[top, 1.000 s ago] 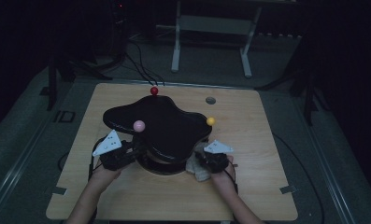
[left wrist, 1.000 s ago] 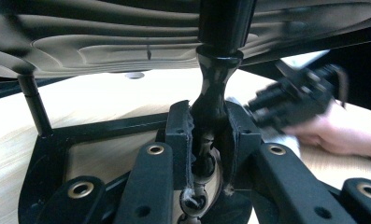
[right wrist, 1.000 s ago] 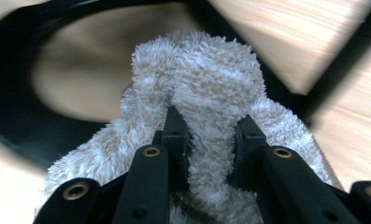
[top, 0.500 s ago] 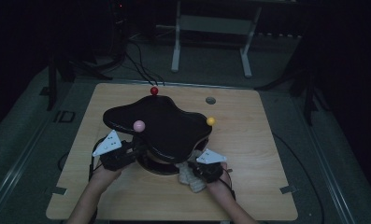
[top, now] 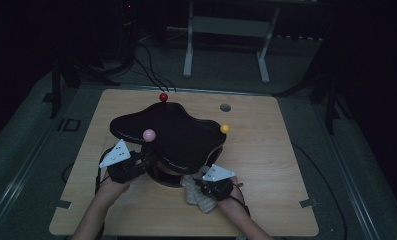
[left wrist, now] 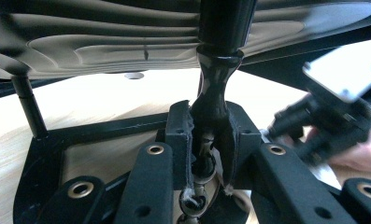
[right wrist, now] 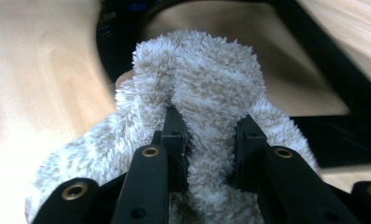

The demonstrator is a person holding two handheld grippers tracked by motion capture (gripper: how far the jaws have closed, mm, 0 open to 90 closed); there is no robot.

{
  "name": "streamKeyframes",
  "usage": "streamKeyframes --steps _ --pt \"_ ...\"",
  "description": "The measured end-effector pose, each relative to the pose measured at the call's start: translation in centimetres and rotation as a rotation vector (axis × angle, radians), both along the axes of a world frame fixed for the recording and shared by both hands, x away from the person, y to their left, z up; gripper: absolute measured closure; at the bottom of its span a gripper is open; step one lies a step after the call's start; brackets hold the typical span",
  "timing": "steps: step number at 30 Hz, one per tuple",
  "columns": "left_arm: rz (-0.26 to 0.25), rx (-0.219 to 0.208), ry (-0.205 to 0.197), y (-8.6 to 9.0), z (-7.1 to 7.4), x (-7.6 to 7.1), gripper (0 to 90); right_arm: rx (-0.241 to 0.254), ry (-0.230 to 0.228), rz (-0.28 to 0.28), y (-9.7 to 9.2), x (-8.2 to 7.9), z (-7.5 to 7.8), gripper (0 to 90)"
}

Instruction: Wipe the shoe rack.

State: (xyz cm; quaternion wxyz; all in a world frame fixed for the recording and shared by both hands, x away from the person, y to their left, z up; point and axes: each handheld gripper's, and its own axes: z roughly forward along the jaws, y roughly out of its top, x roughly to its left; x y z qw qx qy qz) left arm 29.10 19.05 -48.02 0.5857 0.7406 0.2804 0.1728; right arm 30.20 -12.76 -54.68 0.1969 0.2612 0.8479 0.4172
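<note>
A black wavy-topped stand sits mid-table with a red ball, a pink ball and a yellow ball at its edge. My left gripper reaches under the top from the left. In the left gripper view this gripper is shut on the stand's black centre post. A fluffy beige cloth lies on the table in front of the stand's base. My right gripper is beside it. The right gripper view has that gripper shut on a fold of the cloth.
The wooden table has a small grey round cap at the back right. The stand's black base frame lies just behind the cloth. A thin black rod rises from the base at the left. Dark floor, cables and a metal frame lie beyond.
My right gripper has drawn the cloth toward the near edge and a little left, along the front of the base. The left gripper has stayed on the post.
</note>
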Motion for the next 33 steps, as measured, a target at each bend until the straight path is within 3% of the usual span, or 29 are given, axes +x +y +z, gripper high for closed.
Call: streamKeyframes --steps 2,3,4,5,7,11,15,17,19,21,24,30,31,33 --pt "-0.002 -0.003 -0.001 -0.1 0.0 0.0 74.8 0.029 0.015 -0.068 -0.7 0.9 -0.1 71.3" --pt "-0.004 -0.002 -0.001 -0.1 0.0 0.0 74.8 0.052 0.034 -0.085 -0.7 1.0 -0.2 71.5" --pt "-0.006 -0.001 -0.001 0.0 0.0 0.0 74.8 0.044 0.025 -0.085 -0.5 0.7 -0.3 71.8" --pt "-0.006 -0.003 0.000 0.0 0.0 0.0 74.8 0.035 0.011 -0.063 0.0 0.1 -0.4 71.8" --pt "-0.007 -0.005 0.000 0.0 -0.1 0.0 74.8 0.032 0.028 0.020 1.0 -0.9 -0.6 71.8" --pt "-0.006 -0.007 0.001 0.0 -0.1 0.0 74.8 -0.029 -0.024 0.081 2.2 -1.9 -0.4 71.4" --pt "-0.007 0.004 0.002 -0.2 0.1 -0.1 74.8 -0.040 -0.055 -0.022 1.7 -0.8 -0.1 70.5" --pt "-0.013 -0.007 0.000 -0.2 -0.1 0.0 74.8 -0.030 -0.047 -0.052 1.6 -0.6 -0.2 70.6" --pt "-0.014 -0.006 0.001 -0.1 -0.1 0.0 74.8 -0.034 -0.047 -0.045 2.1 -0.8 -0.2 71.1" --pt "-0.011 -0.014 0.001 0.0 -0.1 0.1 74.8 -0.021 -0.023 0.026 2.8 -1.5 -0.3 71.2" --pt "-0.012 -0.010 0.002 0.0 -0.1 0.1 74.8 -0.069 -0.058 0.089 3.7 -2.1 0.0 71.0" --pt "-0.015 -0.017 0.000 0.0 -0.1 0.1 74.8 -0.025 -0.021 -0.052 2.9 0.0 0.3 71.2" --pt "-0.016 -0.017 0.001 0.0 -0.1 0.1 74.8 -0.028 -0.029 -0.053 3.4 -0.3 0.1 71.5" --pt "-0.014 -0.015 0.002 0.1 -0.1 0.1 74.8 -0.021 -0.031 0.019 4.5 -1.4 -0.1 71.7"
